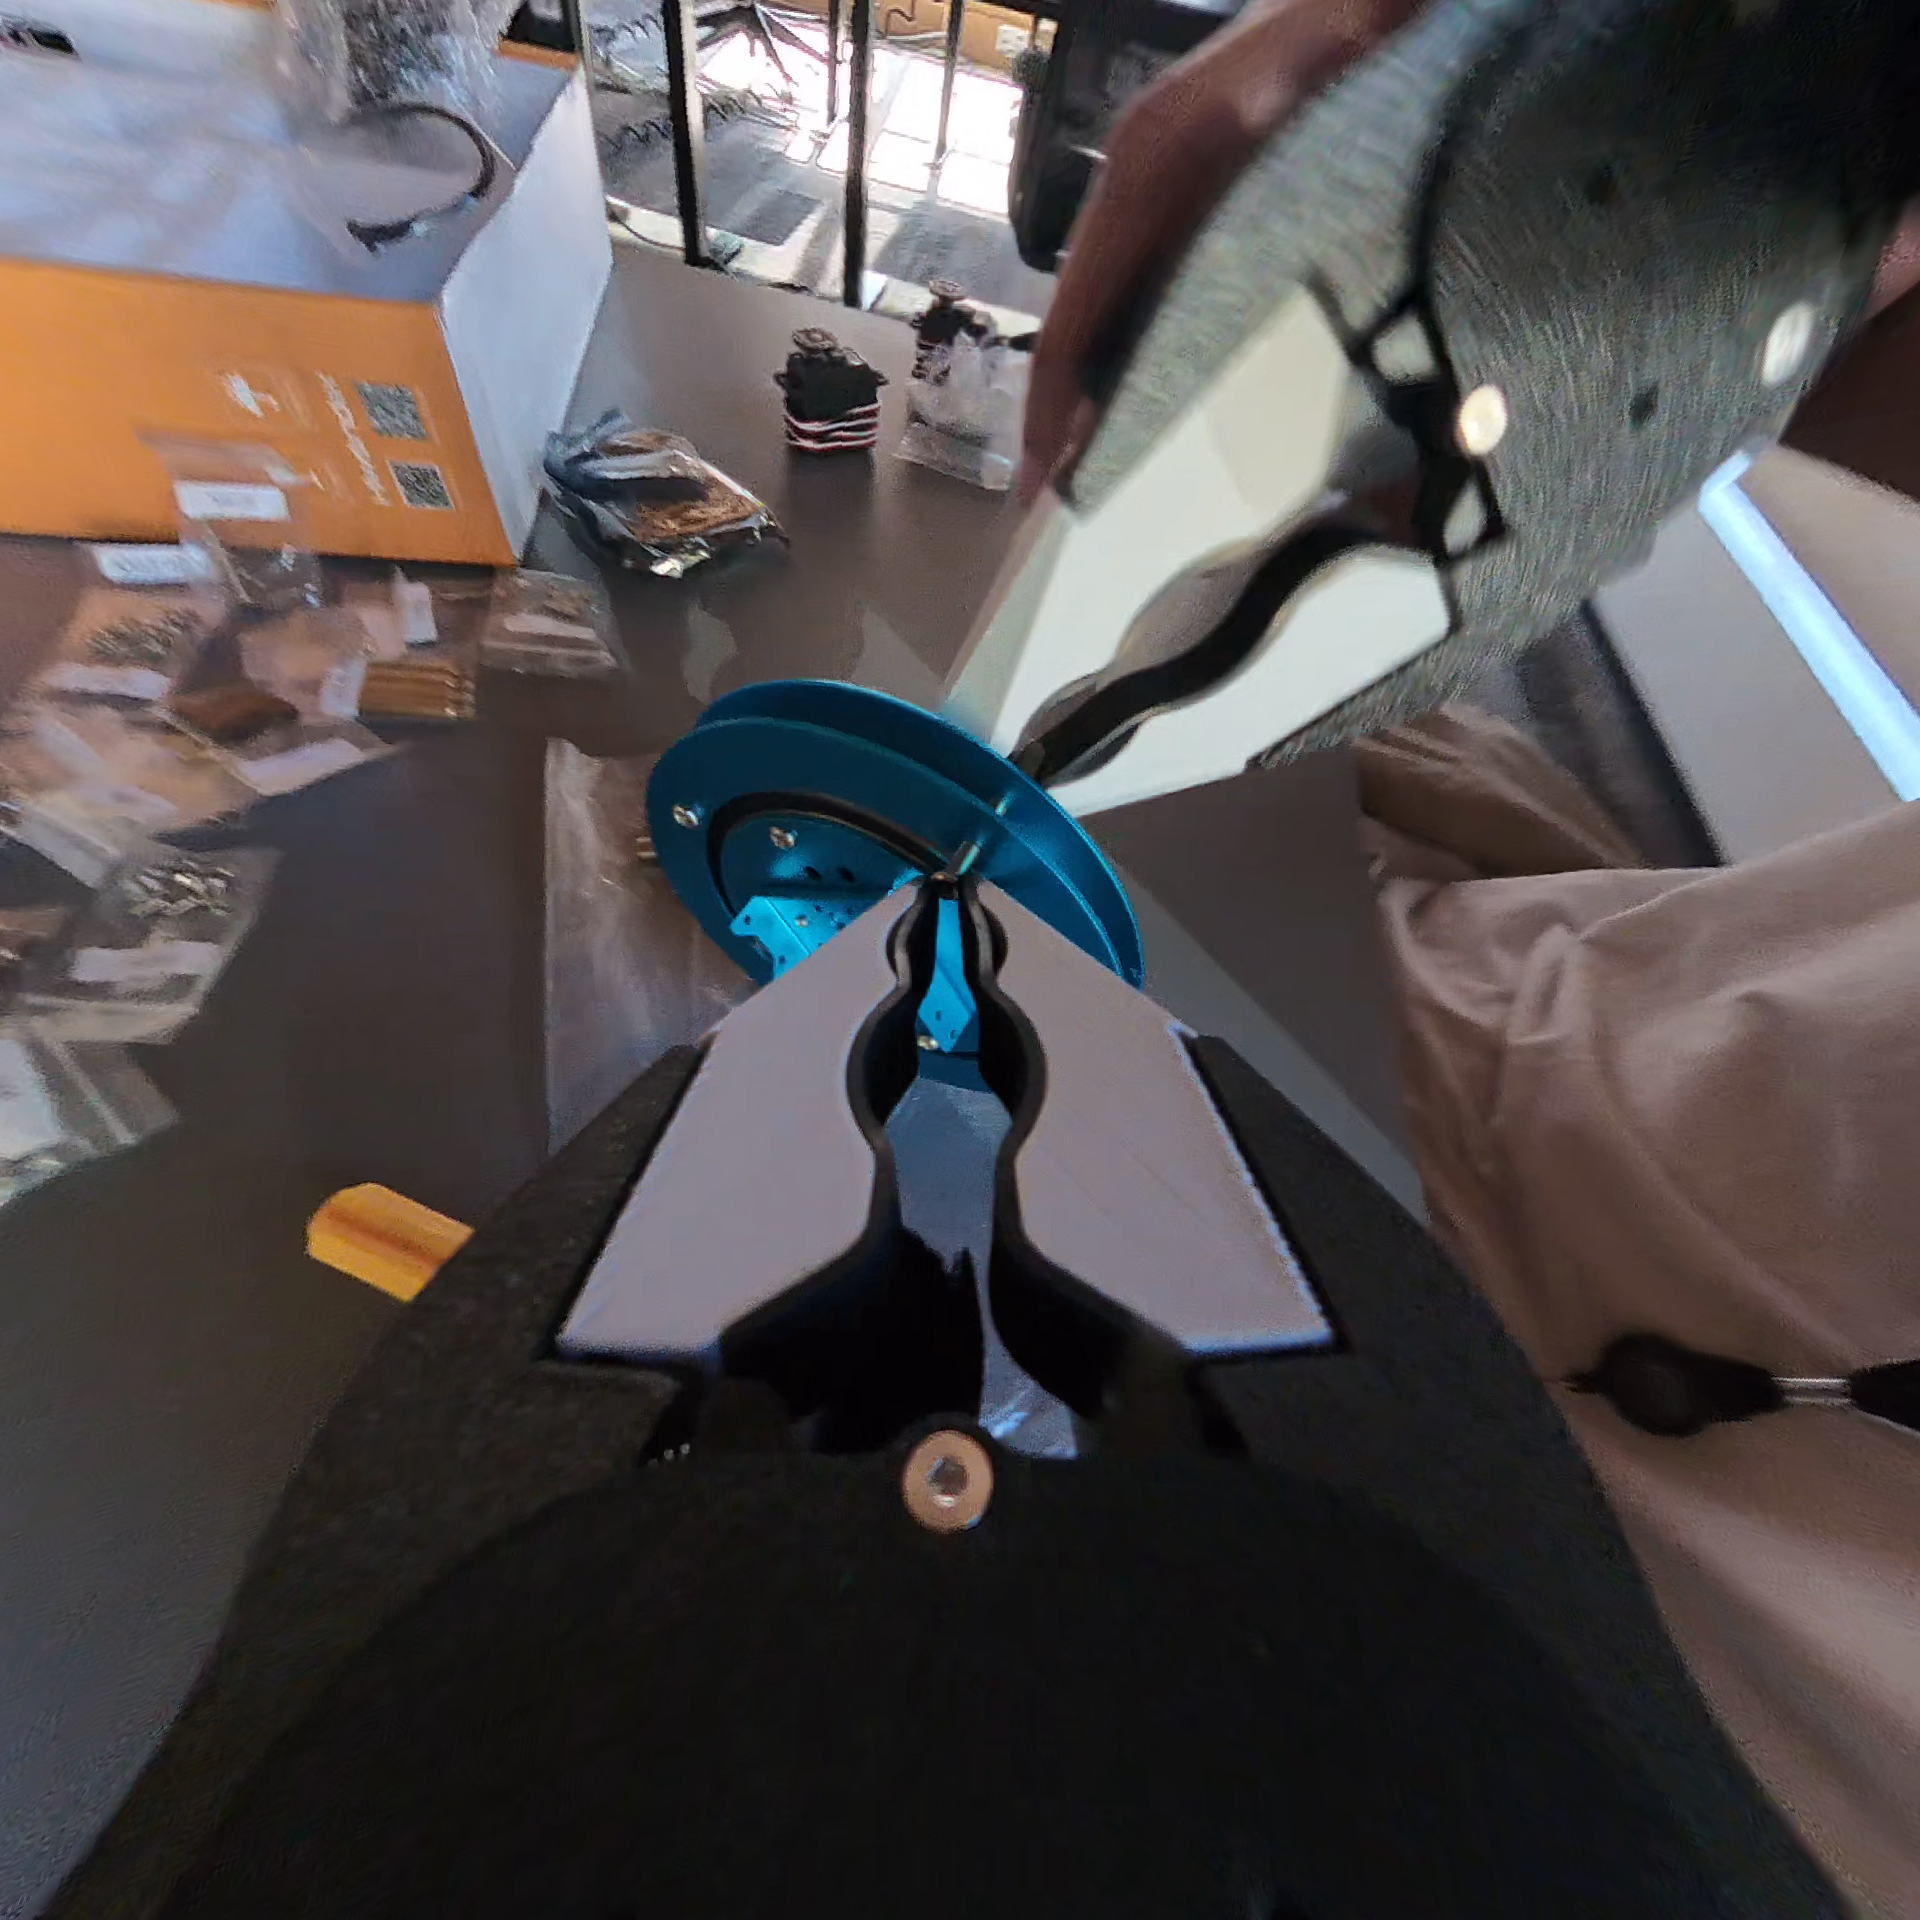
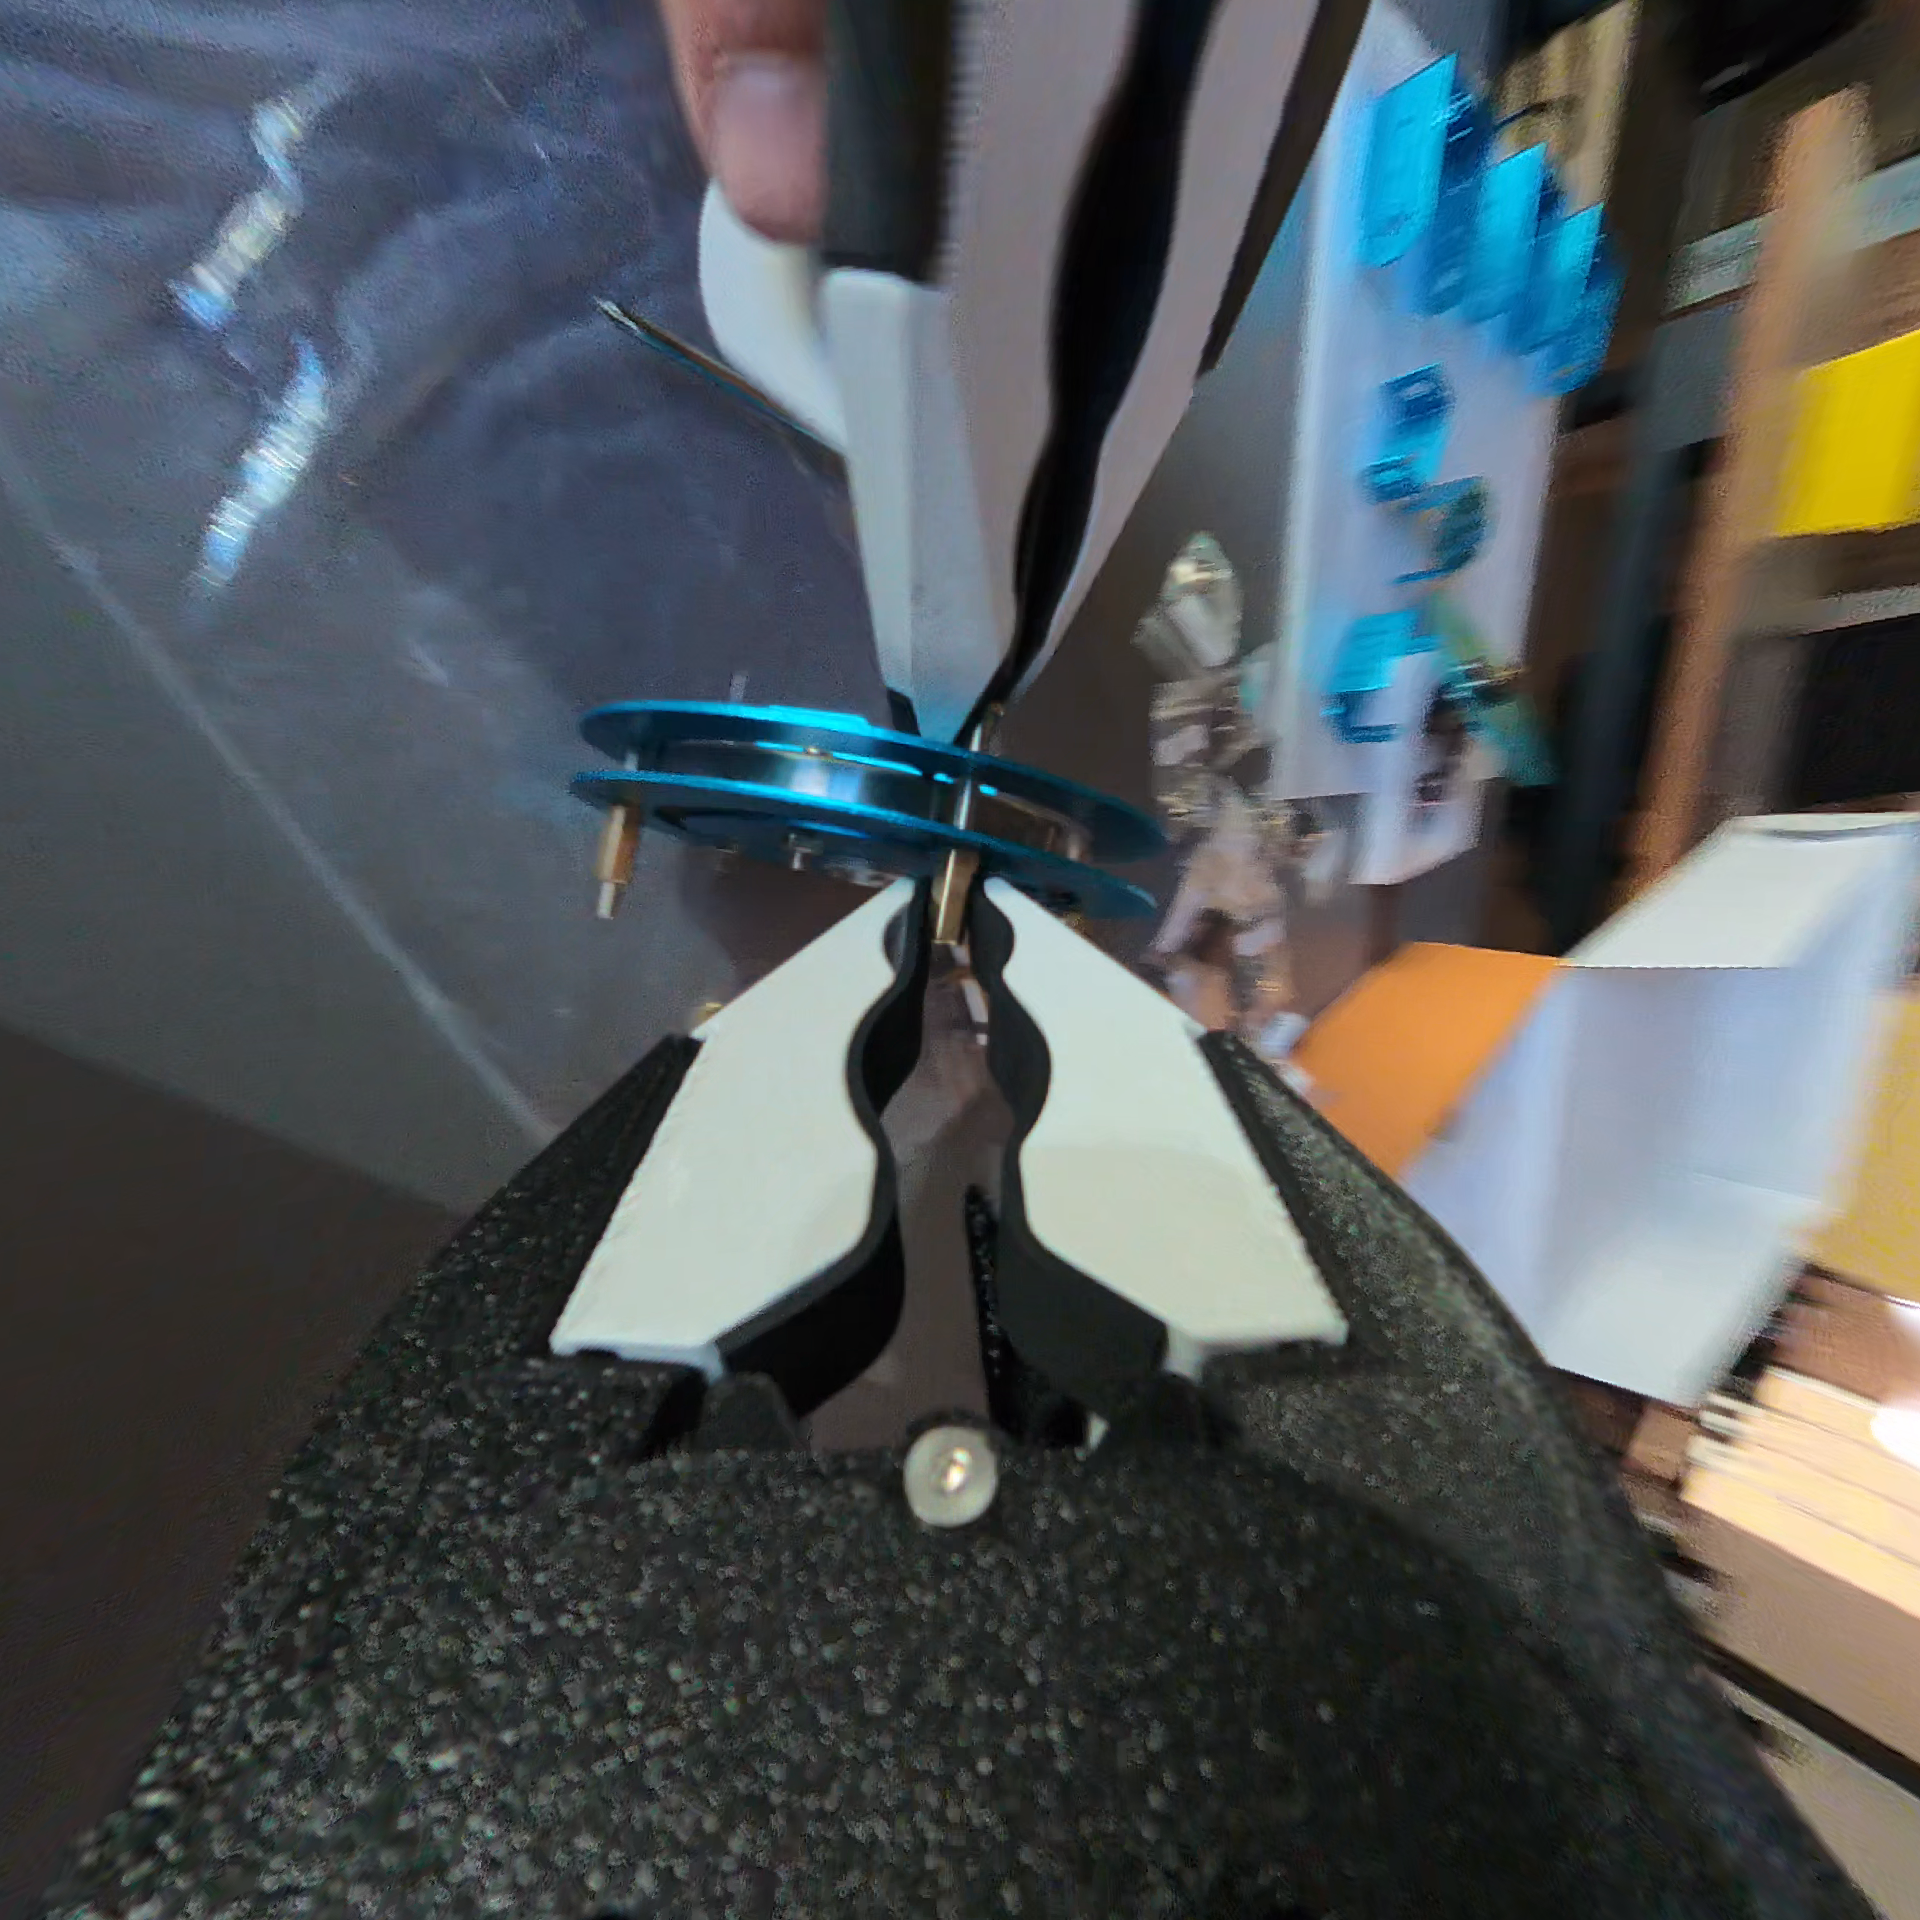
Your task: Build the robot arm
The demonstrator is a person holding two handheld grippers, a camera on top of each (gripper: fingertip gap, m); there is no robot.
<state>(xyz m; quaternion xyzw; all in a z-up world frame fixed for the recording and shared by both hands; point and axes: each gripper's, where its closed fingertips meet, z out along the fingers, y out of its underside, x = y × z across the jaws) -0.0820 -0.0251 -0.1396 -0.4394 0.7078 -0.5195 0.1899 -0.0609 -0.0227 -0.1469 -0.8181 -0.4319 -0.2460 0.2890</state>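
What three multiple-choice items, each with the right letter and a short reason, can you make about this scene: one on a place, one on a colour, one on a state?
1. Where is the orange box in the left wrist view?
A. upper left, on the table
B. between the left gripper's fingers
C. in the person's hand

2. What colour are the discs?
A. red
B. blue
C. green

3. How is the right gripper?
A. wide open, clear of everything
B. out of view
C. shut on a brass post of the discs

Answers:
1 A: the box lies on the table, far beyond the left gripper.
2 B: both discs show blue in both views.
3 C: its fingertips pinch the post under the lower disc.
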